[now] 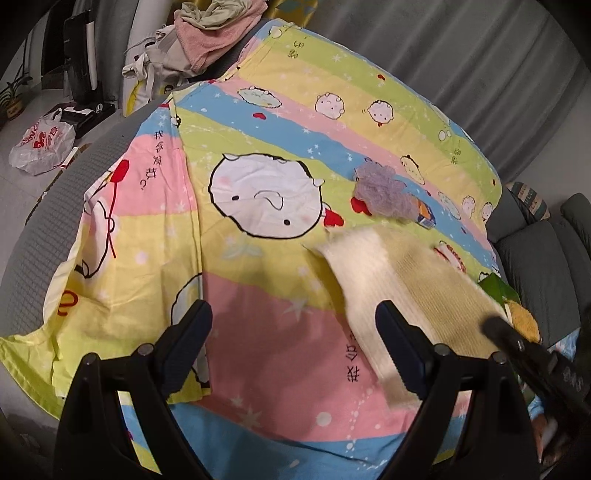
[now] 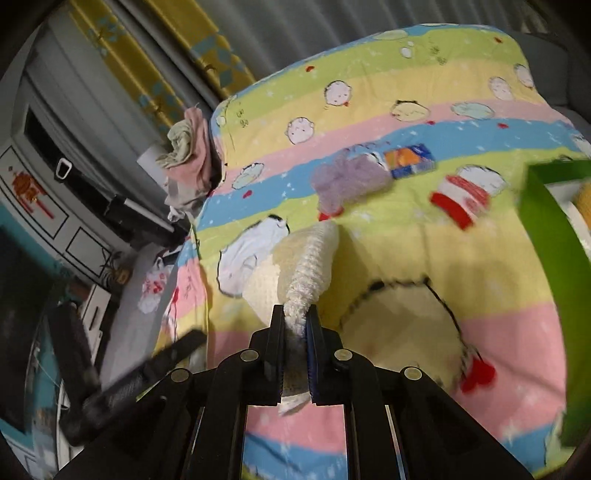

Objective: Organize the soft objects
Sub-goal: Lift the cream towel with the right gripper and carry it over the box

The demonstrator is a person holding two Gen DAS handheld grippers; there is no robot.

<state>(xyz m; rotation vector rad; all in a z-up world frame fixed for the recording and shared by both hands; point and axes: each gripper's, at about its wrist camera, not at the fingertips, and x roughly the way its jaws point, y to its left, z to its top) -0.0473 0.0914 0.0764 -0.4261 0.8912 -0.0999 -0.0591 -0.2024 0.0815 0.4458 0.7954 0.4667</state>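
Note:
My right gripper (image 2: 295, 321) is shut on a cream knitted cloth (image 2: 310, 258) and holds it above the bed; the cloth hangs forward from the jaws. The same cloth (image 1: 399, 291) shows blurred in the left wrist view, with the right gripper (image 1: 496, 326) at its right end. My left gripper (image 1: 293, 325) is open and empty over the cartoon-print sheet (image 1: 258, 295). A purple fluffy item (image 1: 384, 192) lies farther back on the sheet; it also shows in the right wrist view (image 2: 347, 181).
A small orange-and-blue packet (image 2: 408, 160) and a red-and-white item (image 2: 461, 197) lie on the sheet. A green box (image 2: 546, 266) with a yellow item (image 1: 522, 321) stands at the right. A pile of clothes (image 1: 207, 33) sits at the bed's far left corner. A plastic bag (image 1: 40, 144) is on the floor.

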